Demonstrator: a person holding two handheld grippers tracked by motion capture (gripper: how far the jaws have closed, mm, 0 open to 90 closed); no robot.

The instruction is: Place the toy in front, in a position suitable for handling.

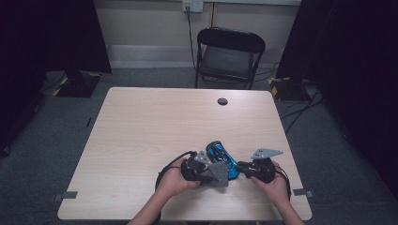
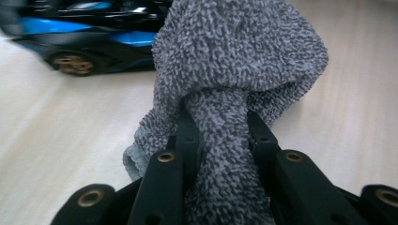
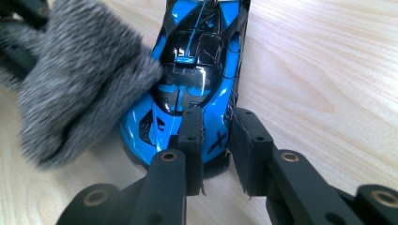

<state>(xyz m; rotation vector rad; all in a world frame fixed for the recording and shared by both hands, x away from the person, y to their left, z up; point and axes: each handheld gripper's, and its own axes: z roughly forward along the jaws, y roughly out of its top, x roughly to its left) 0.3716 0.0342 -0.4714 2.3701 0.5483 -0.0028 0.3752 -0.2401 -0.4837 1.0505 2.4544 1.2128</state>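
**Cloth against a toy car, both grippers closed in**

The left gripper (image 2: pixel 220 122) is clenched on a grey cloth (image 2: pixel 239 61): in its own view the two black jaws pinch a twisted neck of the fabric, which balloons into a shaggy bundle above them. That view shows the looped terry texture closely, with the car only as a blurred blue and black side and a bronze-coloured wheel at the upper left.

The right gripper (image 3: pixel 216 140) grips the near end of the blue toy car (image 3: pixel 202 61). Its view shows one jaw lying on the car's blue bodywork and the other down beside the car's edge, with a narrow gap between the pads. It also shows the cloth pressed against the car's side, a contact the left gripper view leaves unclear.

The high view gives the layout: both grippers sit close together near the front edge of the wooden table (image 1: pixel 141 122), each in a hand, the car angled away between them and the cloth bundle touching its left side. Beyond the table stand a black folding chair (image 1: pixel 230 51) and dark curtains.
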